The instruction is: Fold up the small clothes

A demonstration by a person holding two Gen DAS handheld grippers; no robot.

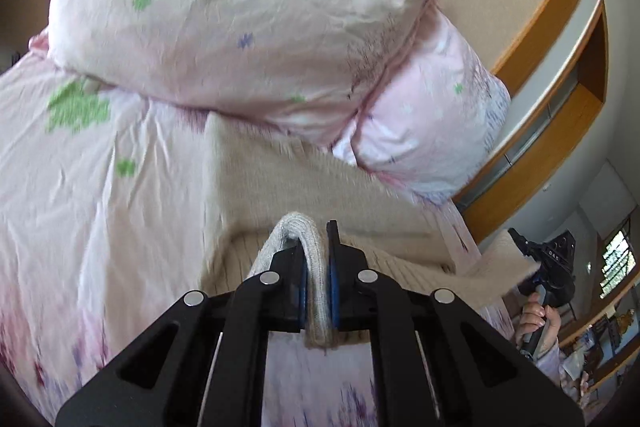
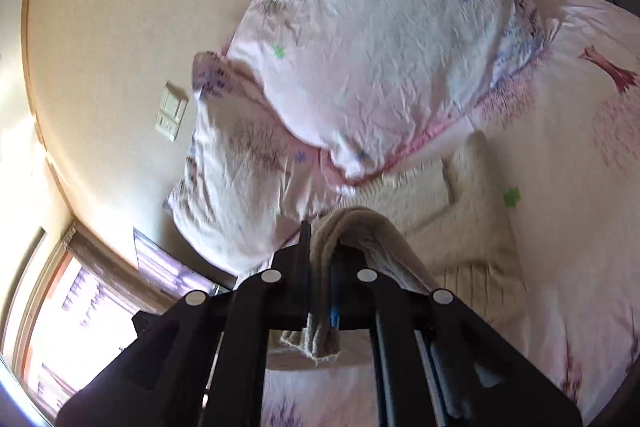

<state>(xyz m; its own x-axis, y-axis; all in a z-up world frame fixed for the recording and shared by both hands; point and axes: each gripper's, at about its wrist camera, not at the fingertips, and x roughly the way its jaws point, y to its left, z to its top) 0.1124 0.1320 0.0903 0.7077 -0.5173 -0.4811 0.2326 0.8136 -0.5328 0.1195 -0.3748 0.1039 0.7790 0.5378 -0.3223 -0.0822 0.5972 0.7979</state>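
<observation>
Your left gripper (image 1: 318, 247) pinches one edge of the beige knit garment (image 1: 280, 179), jaws closed tight on a bunched fold; your right gripper (image 2: 320, 247) clamps another edge the same way. Holding two points lets you lift one end evenly while the rest lies on the floral bedsheet (image 1: 100, 187) just below the pillows (image 1: 240, 27), probably ready to fold over
</observation>
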